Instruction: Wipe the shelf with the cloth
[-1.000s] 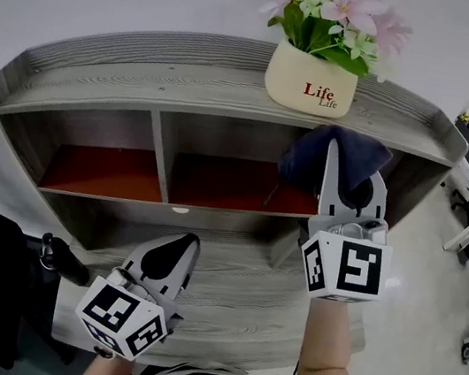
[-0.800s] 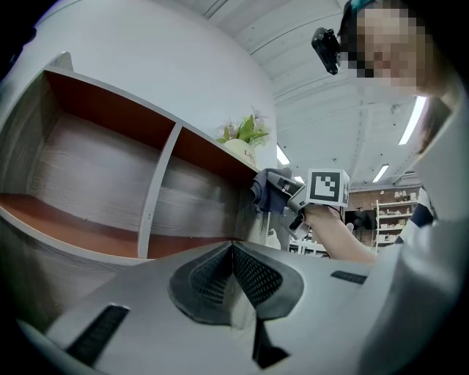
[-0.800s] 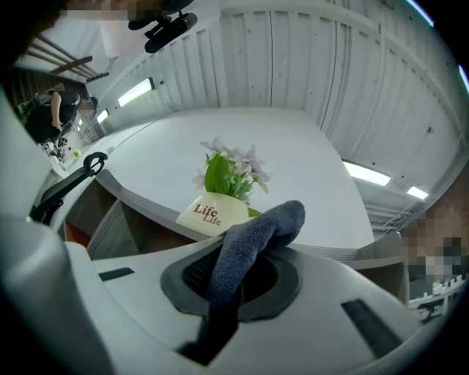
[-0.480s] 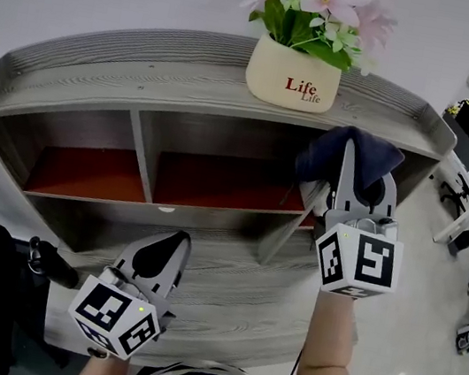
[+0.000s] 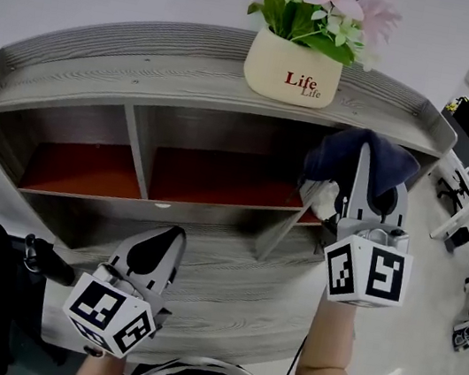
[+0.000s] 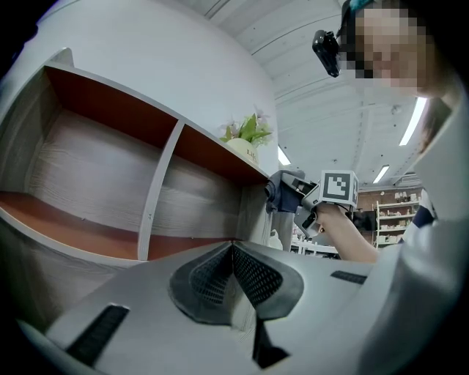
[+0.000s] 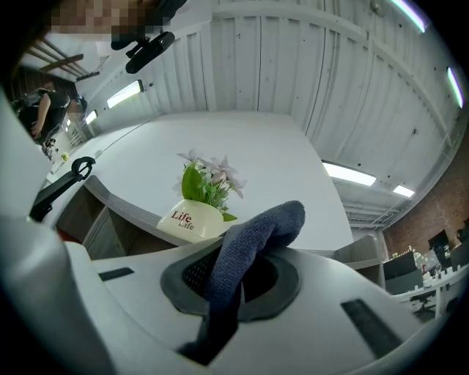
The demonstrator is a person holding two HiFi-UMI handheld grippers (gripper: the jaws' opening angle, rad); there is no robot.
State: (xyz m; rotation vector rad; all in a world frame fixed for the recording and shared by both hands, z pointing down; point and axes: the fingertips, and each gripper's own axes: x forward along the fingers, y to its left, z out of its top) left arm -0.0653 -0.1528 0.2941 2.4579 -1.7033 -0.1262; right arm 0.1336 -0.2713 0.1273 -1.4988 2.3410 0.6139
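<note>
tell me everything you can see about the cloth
The cloth is dark blue, soft and nubby like microfibre, bunched into a thick fold. The right gripper is shut on it: the fold arches above the jaws, a tail hangs between them. It is held at the right end of the shelf, just under the top board. Whether it touches the wood cannot be told.

Left claw sits low, jaws pressed together with nothing between them; right claw is higher on an outstretched forearm, jaws clamped on the cloth
</note>
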